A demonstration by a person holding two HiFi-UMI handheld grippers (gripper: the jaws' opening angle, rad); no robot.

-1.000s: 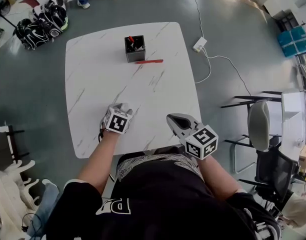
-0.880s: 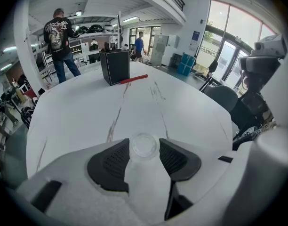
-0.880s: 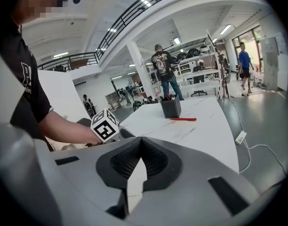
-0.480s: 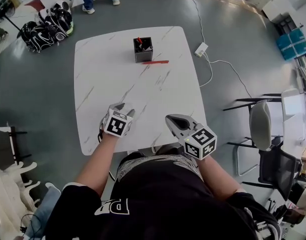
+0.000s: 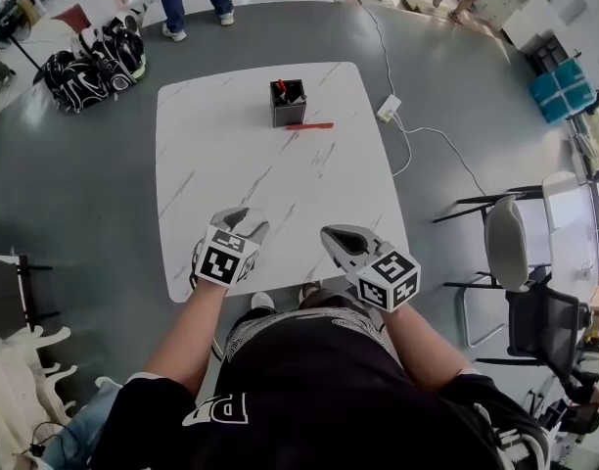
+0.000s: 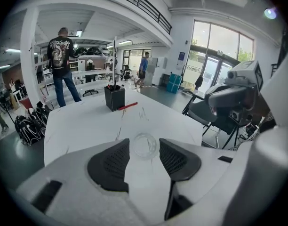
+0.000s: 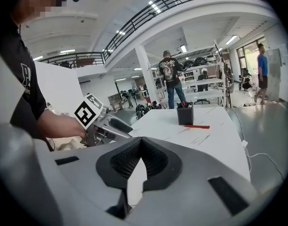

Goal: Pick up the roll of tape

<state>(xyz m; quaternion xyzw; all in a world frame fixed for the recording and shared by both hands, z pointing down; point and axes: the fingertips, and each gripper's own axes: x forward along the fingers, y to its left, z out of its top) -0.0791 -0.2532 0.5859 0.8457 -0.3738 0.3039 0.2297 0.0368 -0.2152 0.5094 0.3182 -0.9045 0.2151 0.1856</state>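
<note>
The head view looks down on a grey floor and a white, marble-veined table with rounded corners [image 5: 211, 145]. A black square pen holder [image 5: 288, 103] stands near the table's far edge, and a red pen [image 5: 309, 125] lies just beside it. The left gripper [image 5: 243, 219] and the right gripper [image 5: 335, 235] are both over the near edge of the table. The roll of tape cannot be seen from here. A white plug block with its cable [image 5: 388, 111] lies on the floor to the right of the table.

In the left gripper view, the left gripper [image 6: 144, 150] has its jaws apart. A clear, ring-shaped roll of tape [image 6: 145, 145] lies flat on the table [image 6: 78, 121] between the tips of the jaws. The pads are close on either side of it, but contact cannot be made out. The pen holder [image 6: 114, 98] and red pen [image 6: 127, 106] are well beyond it.

In the right gripper view, the right gripper [image 7: 140, 142] has its jaw tips together with nothing between them. The left gripper [image 7: 106, 124] is to its left, near the table [image 7: 214, 135].
</note>
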